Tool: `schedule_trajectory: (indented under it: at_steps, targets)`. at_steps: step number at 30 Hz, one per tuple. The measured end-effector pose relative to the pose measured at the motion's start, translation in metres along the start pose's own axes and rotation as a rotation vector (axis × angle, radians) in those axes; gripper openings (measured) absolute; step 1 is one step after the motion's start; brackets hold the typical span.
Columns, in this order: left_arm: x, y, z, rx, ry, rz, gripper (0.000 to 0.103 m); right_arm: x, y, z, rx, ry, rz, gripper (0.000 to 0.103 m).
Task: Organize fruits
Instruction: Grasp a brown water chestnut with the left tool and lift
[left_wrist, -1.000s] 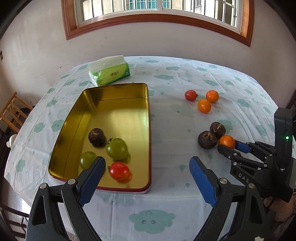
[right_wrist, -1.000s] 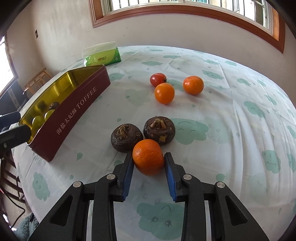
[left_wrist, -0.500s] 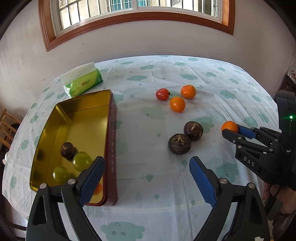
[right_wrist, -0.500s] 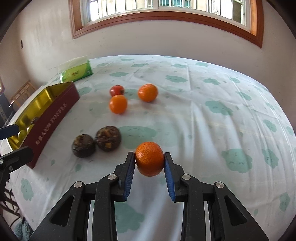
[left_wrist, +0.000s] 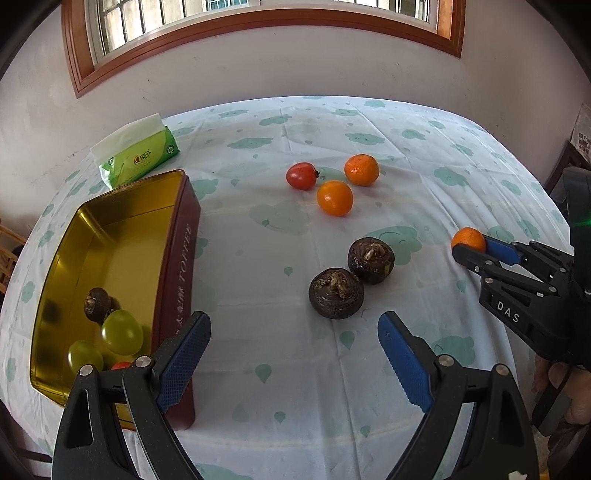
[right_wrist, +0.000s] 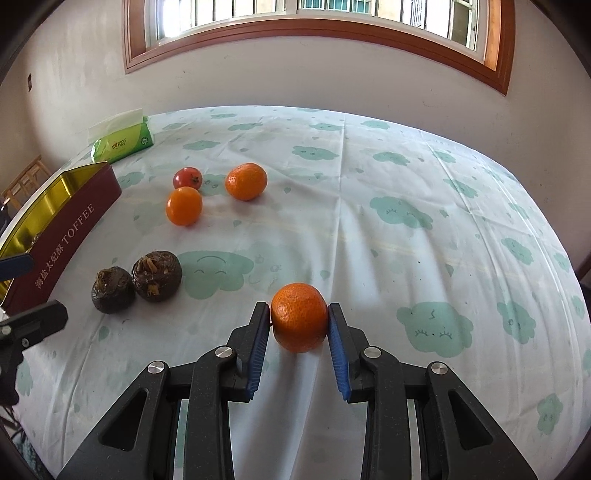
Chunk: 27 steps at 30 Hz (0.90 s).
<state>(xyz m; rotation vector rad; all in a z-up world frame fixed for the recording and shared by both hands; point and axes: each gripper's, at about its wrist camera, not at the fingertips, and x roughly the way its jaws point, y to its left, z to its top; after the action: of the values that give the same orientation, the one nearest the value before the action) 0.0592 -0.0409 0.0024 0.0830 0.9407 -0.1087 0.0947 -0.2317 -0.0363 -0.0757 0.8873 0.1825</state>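
My right gripper is shut on a small orange, held above the cloth; the left wrist view shows that orange at the right gripper's tip. My left gripper is open and holds nothing, hovering just in front of two dark brown water chestnuts. Farther back lie a red tomato and two oranges. The gold toffee tin at the left holds a water chestnut, two green fruits and a red one, mostly hidden.
A green tissue pack lies behind the tin near the wall. The round table wears a white cloth with green cloud prints; its right half is bare cloth. A wooden chair stands off the table's left edge. A hand holds the right gripper.
The right gripper has lifted the orange from beside the water chestnuts and carried it to the right. The left gripper has swung right, away from over the tin toward the water chestnuts.
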Motion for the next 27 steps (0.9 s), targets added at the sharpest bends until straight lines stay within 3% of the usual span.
schedule_trajectory:
  at_steps: [15, 23, 27]
  targets:
    - [0.028, -0.006, -0.001, 0.004, 0.045, -0.006, 0.087, 0.01, -0.003, -0.002, 0.036, 0.003, 0.06, 0.033]
    - [0.041, -0.01, 0.007, 0.013, 0.057, -0.029, 0.075, 0.011, -0.004, -0.002, 0.041, 0.01, 0.073, 0.033]
    - [0.049, -0.012, 0.009, 0.018, 0.068, -0.058, 0.058, 0.011, -0.003, -0.003, 0.043, 0.01, 0.075, 0.033]
